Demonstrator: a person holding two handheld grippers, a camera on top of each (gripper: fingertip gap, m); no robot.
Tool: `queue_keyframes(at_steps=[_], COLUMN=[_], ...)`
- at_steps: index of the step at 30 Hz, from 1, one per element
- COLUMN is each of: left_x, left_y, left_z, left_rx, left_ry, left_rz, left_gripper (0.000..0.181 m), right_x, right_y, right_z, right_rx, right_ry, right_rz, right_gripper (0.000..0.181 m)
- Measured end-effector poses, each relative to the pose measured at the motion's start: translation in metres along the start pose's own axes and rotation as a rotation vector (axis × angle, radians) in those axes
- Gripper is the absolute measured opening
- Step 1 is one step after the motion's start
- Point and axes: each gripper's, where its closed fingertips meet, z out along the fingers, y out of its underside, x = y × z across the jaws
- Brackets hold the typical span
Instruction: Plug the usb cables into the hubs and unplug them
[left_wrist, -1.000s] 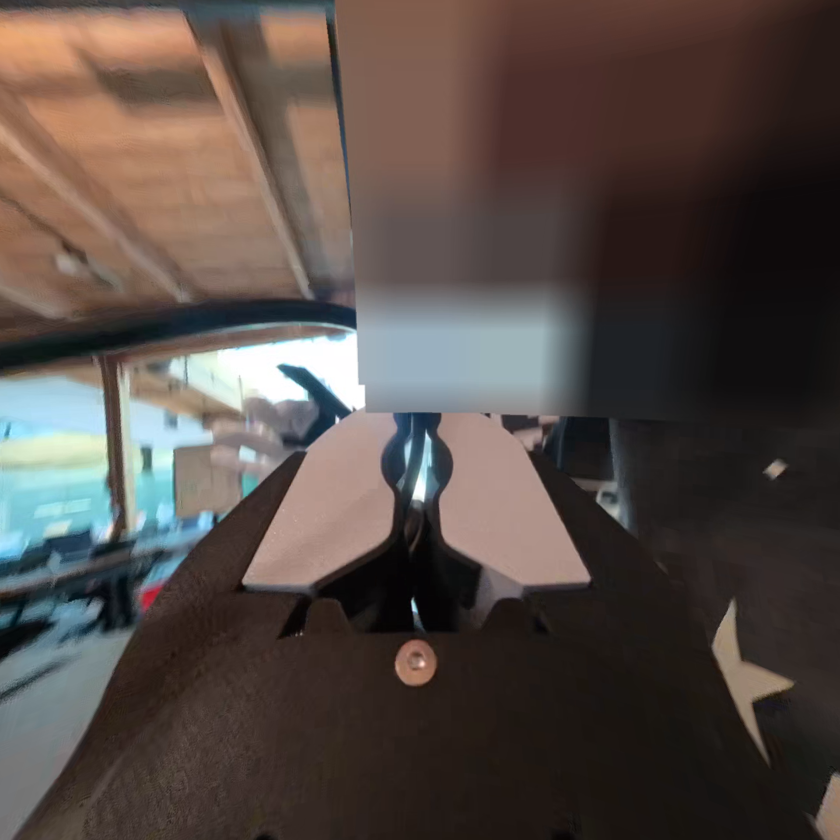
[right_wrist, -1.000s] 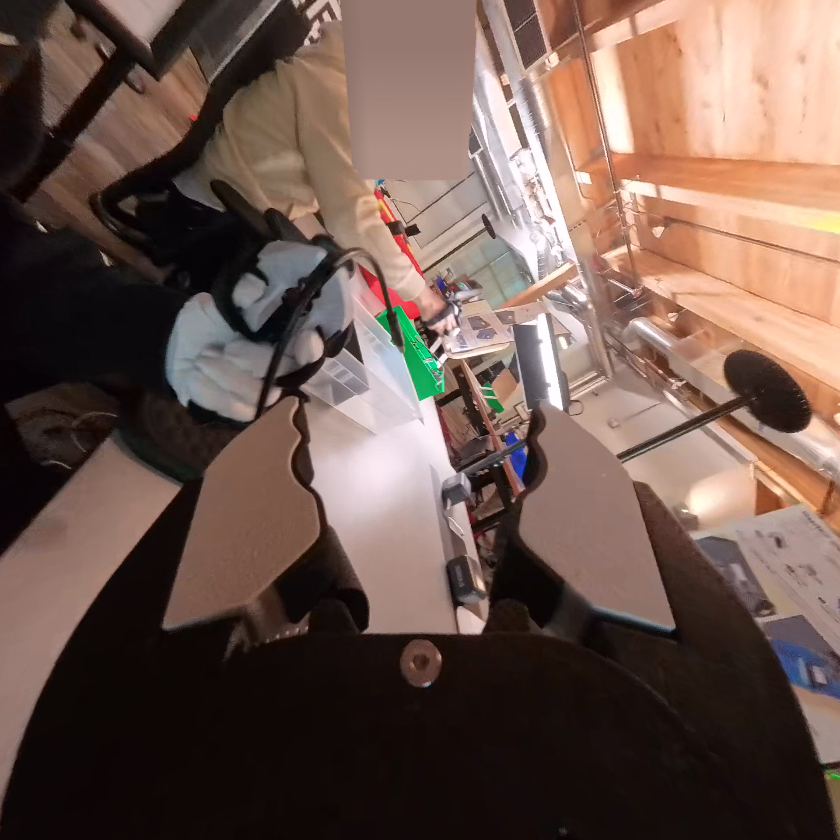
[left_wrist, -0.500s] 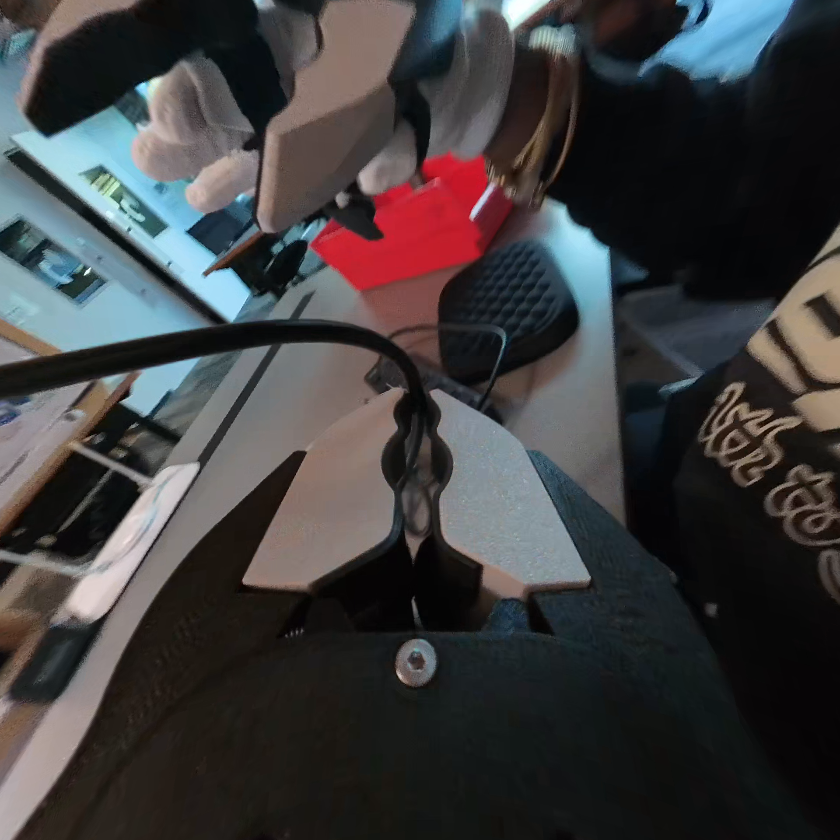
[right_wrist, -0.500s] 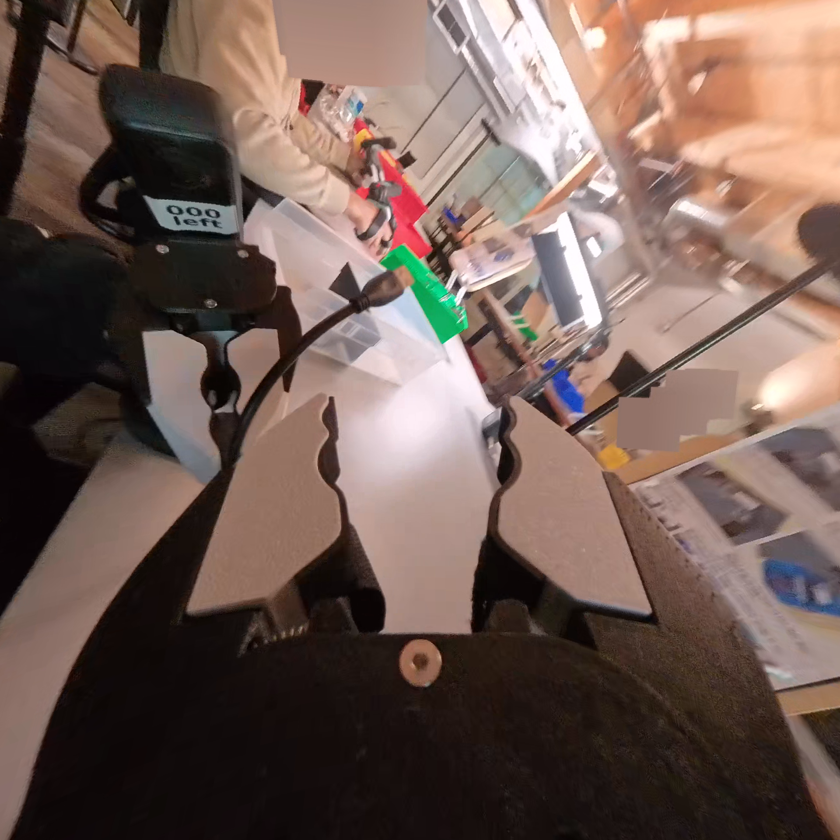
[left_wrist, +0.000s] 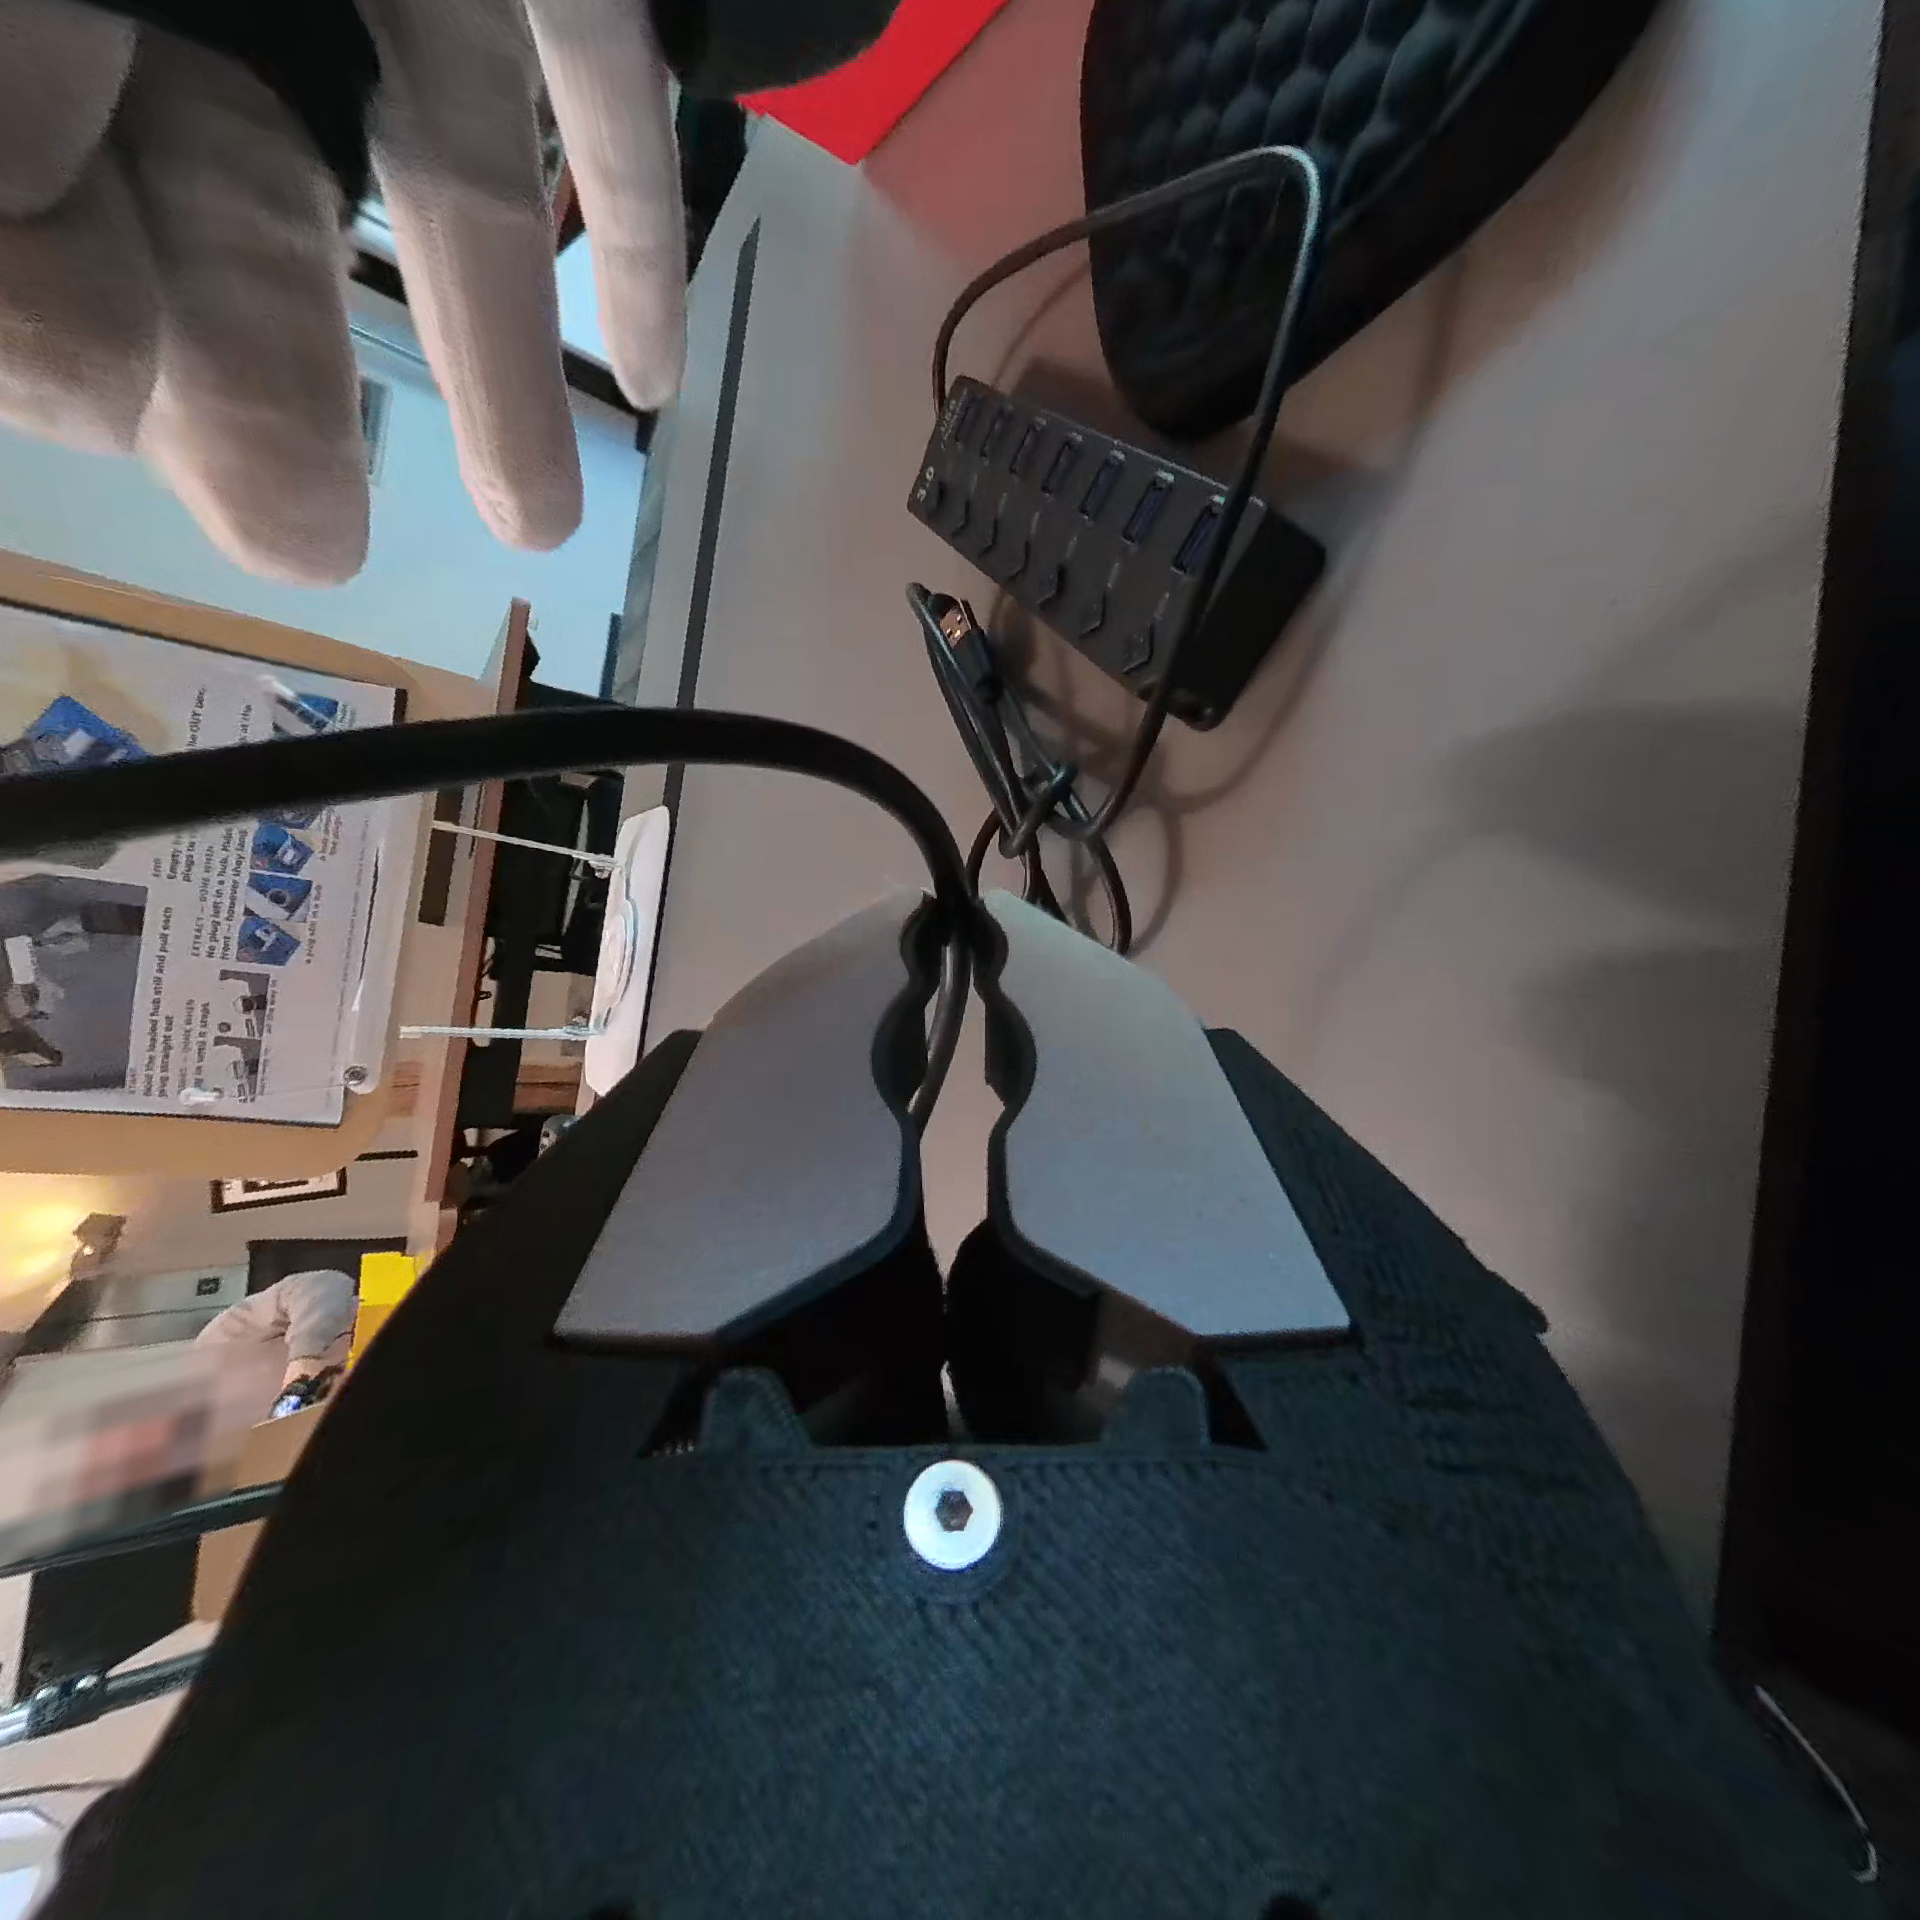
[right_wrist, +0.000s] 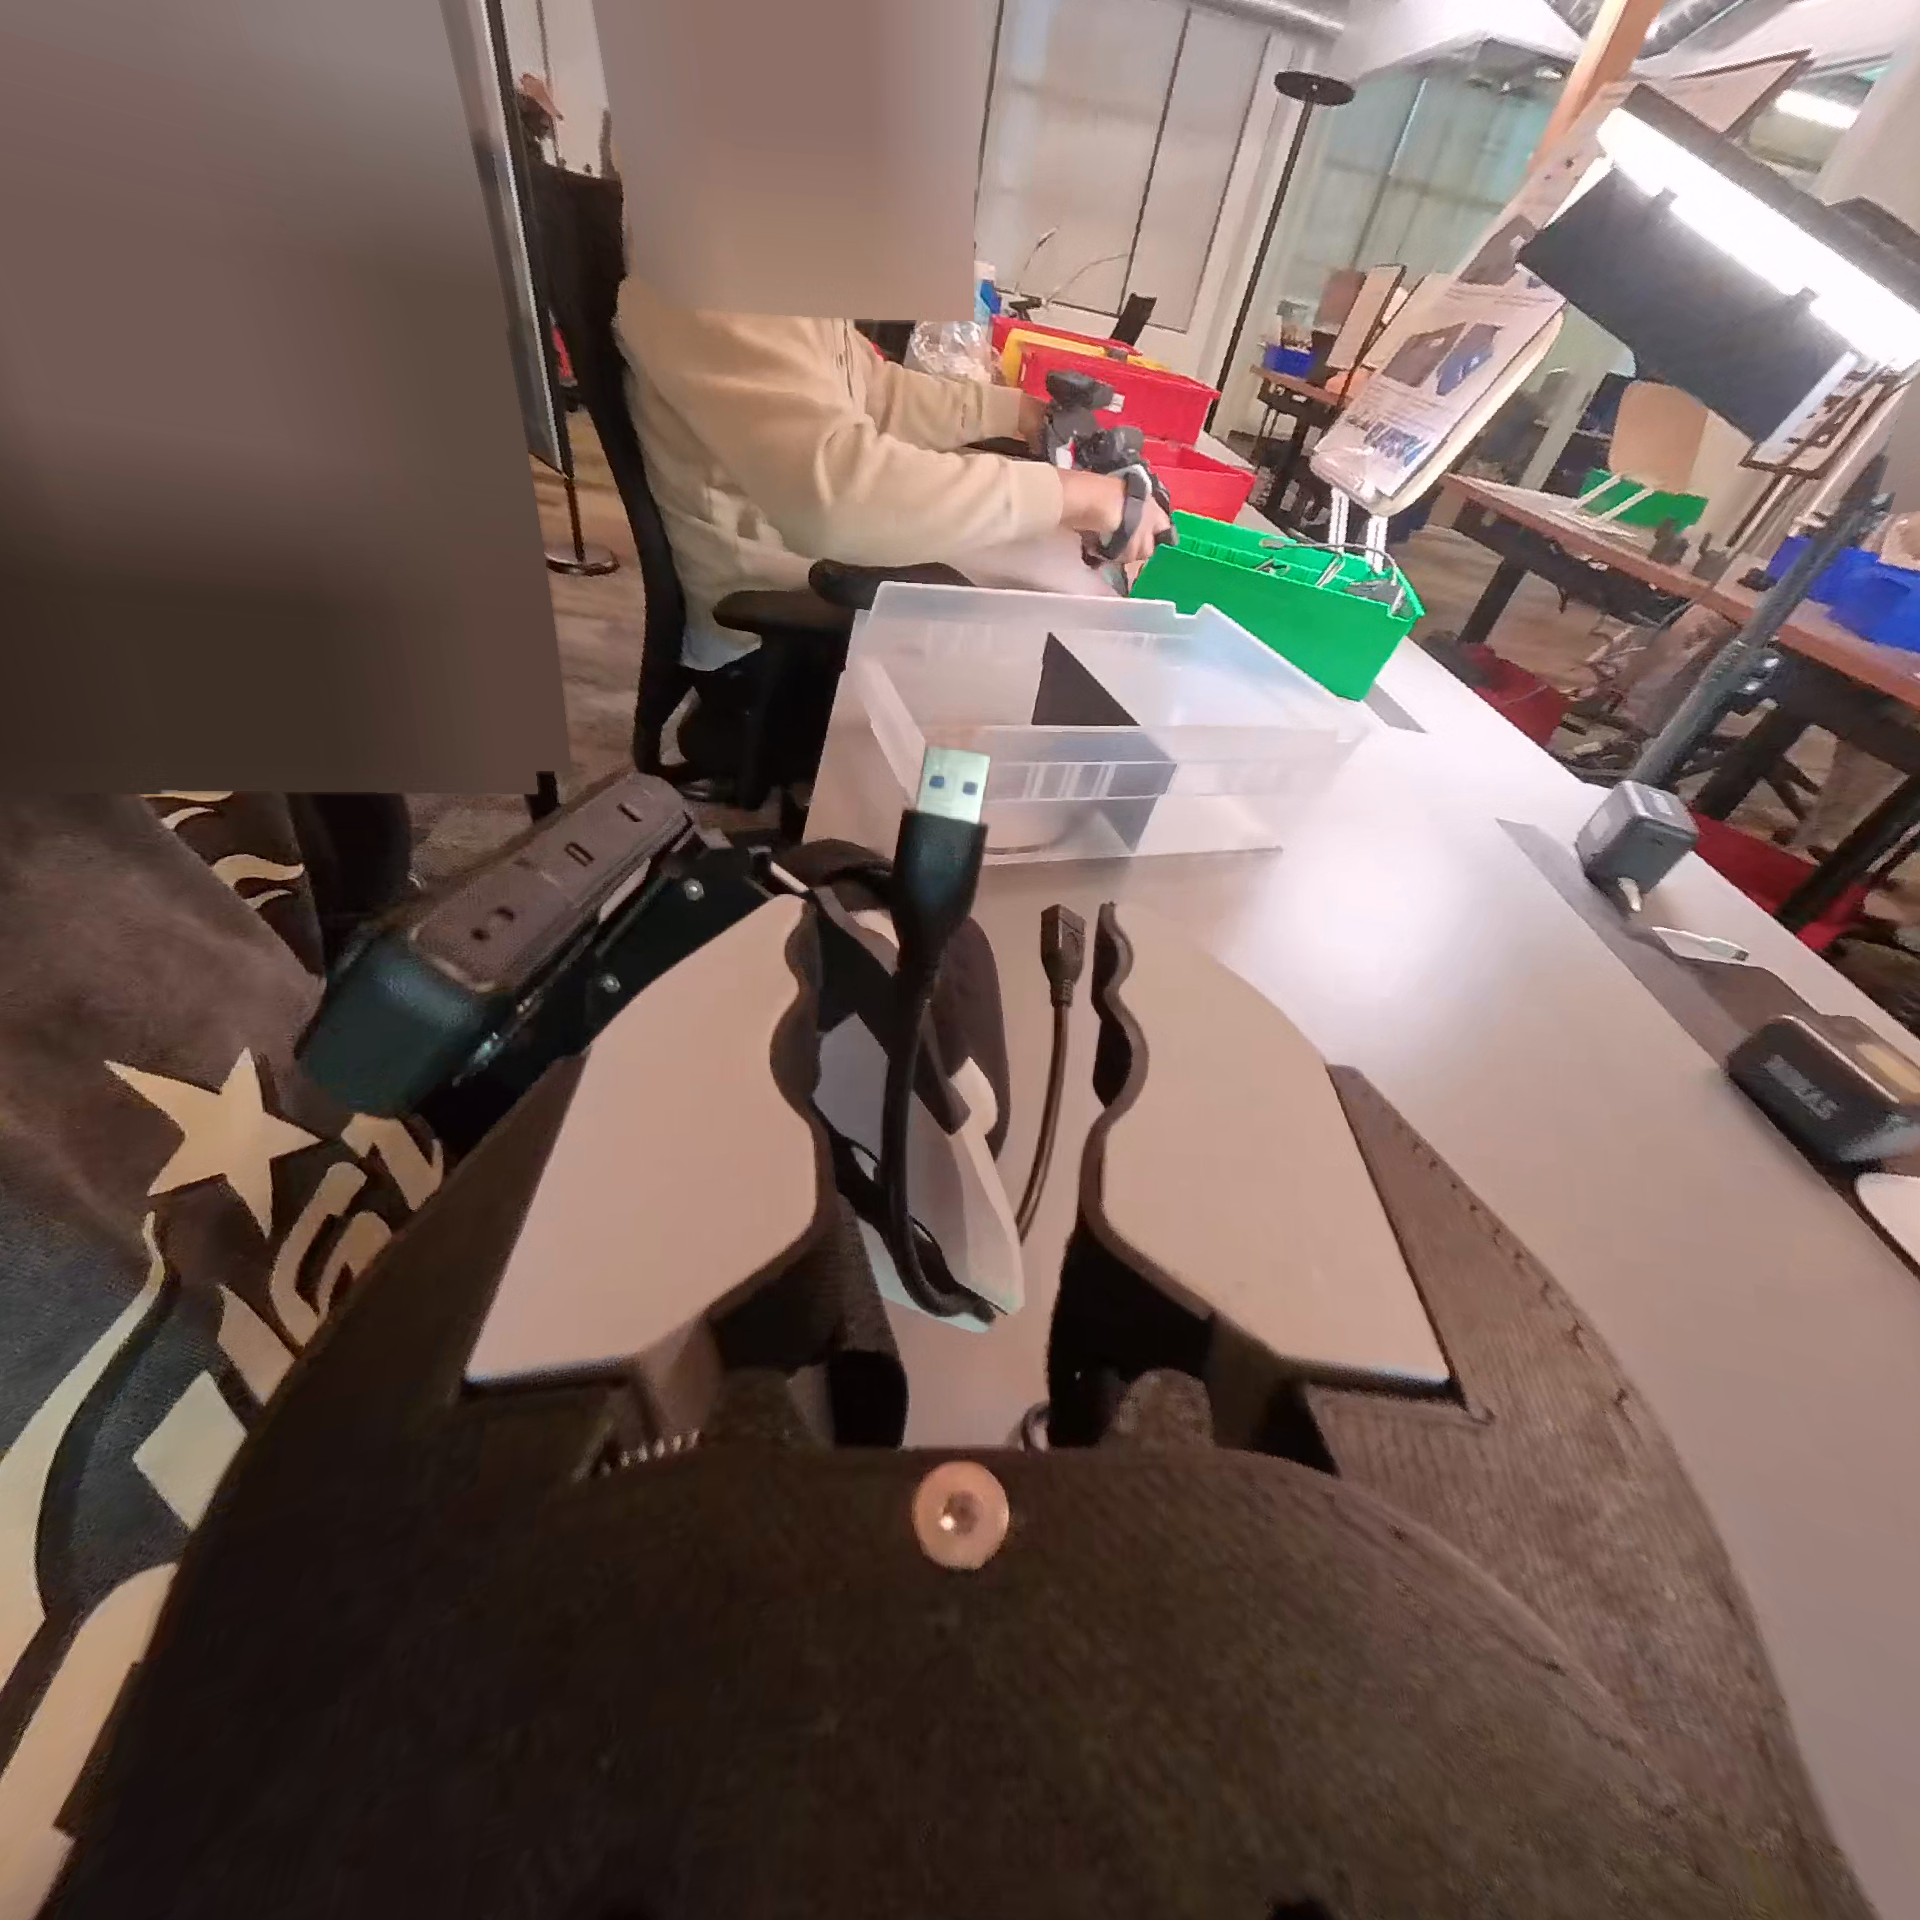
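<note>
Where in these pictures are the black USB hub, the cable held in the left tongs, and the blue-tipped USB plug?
USB hub (left_wrist: 1117, 545): left wrist view, on its ported top face.
Held cable (left_wrist: 727, 740): left wrist view, on its arched run above the tips.
USB plug (right_wrist: 953, 781): right wrist view, on its metal shell.

A pale table (left_wrist: 1455, 727) bears a black hub (left_wrist: 1117, 545) and clear tray (right_wrist: 1101, 717).

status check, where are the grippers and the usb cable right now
Left gripper shut on black usb cable, plug free in the air. Right gripper open, empty. Hub on table, ports look clear; gloved hand overhead.
</note>
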Motion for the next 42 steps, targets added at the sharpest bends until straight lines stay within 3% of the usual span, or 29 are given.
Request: queue_keyframes(at_steps=[4, 6, 8, 10, 12, 16, 19, 22, 25, 31, 38, 42], left_x=[0.003, 0.004, 0.001, -0.016, -0.036, -0.077, -0.095, -0.104, -0.097, -0.082, -0.078, -0.068], left_y=[-0.002, -0.002, -0.002, -0.009, -0.023, -0.043, -0.049, -0.048, -0.06, -0.08, -0.098, -0.115], left_z=[0.002, 0.003, 0.003, 0.0, -0.012, -0.063, -0.1, -0.114, -0.112, -0.1, -0.099, -0.087], left_rx=[0.003, -0.004, 0.002, 0.065, 0.214, 0.576, 0.884, 1.061, 1.08, 1.033, 1.063, 0.975], left_ry=[0.009, 0.012, -0.005, -0.119, -0.254, -0.449, -0.417, -0.296, -0.216, -0.194, -0.155, -0.156], left_rz=[0.007, 0.012, -0.002, -0.027, -0.07, -0.314, -0.576, -0.794, -0.787, -0.689, -0.709, -0.611], left_gripper=[0.005, 0.005, 0.005, 0.017, 0.035, 0.042, 0.042, 0.047, 0.047, 0.045, 0.041, 0.04], right_x=[-0.004, -0.004, -0.002, 0.003, 0.012, 0.023, 0.017, 0.006, 0.004, -0.005, -0.026, -0.031], right_y=[0.004, 0.005, 0.003, -0.009, -0.025, -0.043, -0.051, -0.05, -0.041, -0.034, -0.026, -0.025], right_z=[0.009, 0.012, 0.01, -0.001, -0.021, -0.058, -0.071, -0.07, -0.063, -0.054, -0.038, -0.029], right_rx=[0.0, 0.008, 0.022, 0.082, 0.159, 0.21, 0.238, 0.232, 0.189, 0.181, 0.175, 0.192], right_ry=[-0.032, -0.034, -0.034, -0.011, 0.036, 0.136, 0.129, 0.077, 0.051, -0.022, -0.119, -0.14], right_rz=[0.039, 0.03, 0.02, -0.008, -0.034, -0.176, -0.256, -0.33, -0.342, -0.342, -0.44, -0.44], right_gripper=[0.041, 0.02, 0.017, 0.017, 0.017, 0.017, 0.017, 0.017, 0.017, 0.017, 0.017, 0.017])
